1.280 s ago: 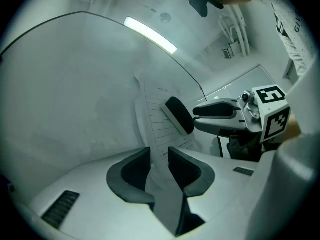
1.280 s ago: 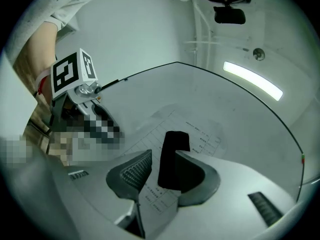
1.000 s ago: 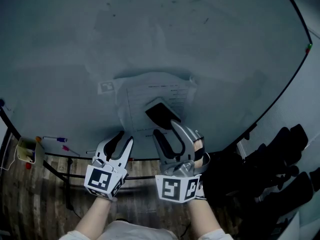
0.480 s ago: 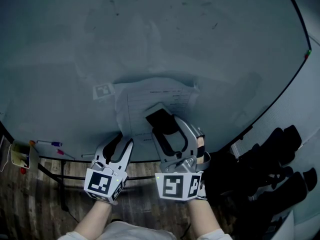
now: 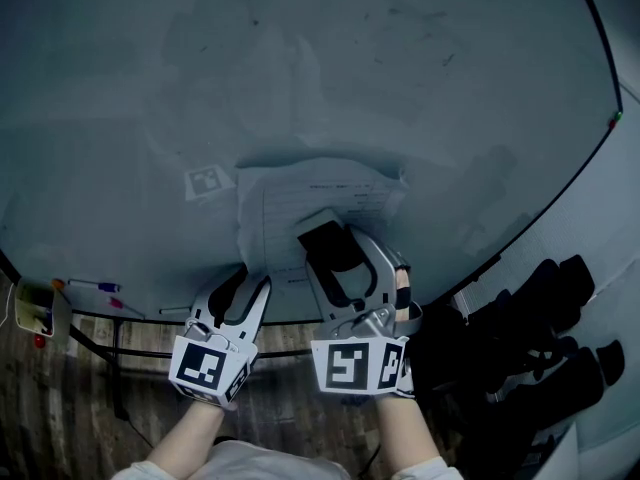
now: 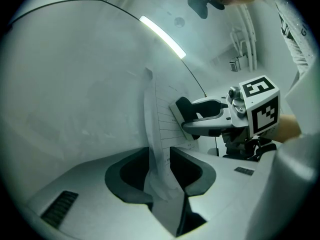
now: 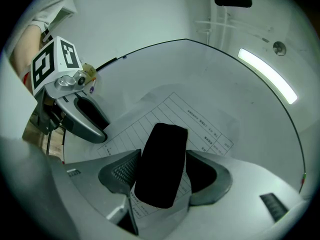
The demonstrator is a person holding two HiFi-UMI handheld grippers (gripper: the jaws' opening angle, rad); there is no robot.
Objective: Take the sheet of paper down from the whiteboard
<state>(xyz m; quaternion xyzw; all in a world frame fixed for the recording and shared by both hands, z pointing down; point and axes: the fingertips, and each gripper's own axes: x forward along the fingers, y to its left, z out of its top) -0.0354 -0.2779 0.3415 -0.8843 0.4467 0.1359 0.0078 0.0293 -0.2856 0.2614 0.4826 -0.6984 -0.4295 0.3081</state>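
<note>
Head view: sheet of paper (image 5: 300, 190) hangs on the whiteboard (image 5: 300, 58), near its bottom edge, a bit right of middle, rumpled. A black block (image 5: 322, 236) lies flat on the sheet's lower half (likely a magnet or eraser pinning it, can't confirm). The right tongs (image 5: 338, 248) straddle that block, jaws just been opening, now wide. Right gripper view shows slack beside the block, so no grip. The left tongs (image 5: 252, 276) sit at the sheet's bottom left corner, jaws also just been opening, now wide. Left gripper view shows the paper's loose edge curling off the board into their gap, not pinched. Head view hides that. Only head view shows the square marker tag (image 5: 208, 180) left of the sheet and the pens (image 5: 100, 288) by the board's bottom left corner. Step, my read: grasp setup, sheet not yet freed. Next: left pinches the edge, right closes on the block and lifts it off, or the sheet drops.
</note>
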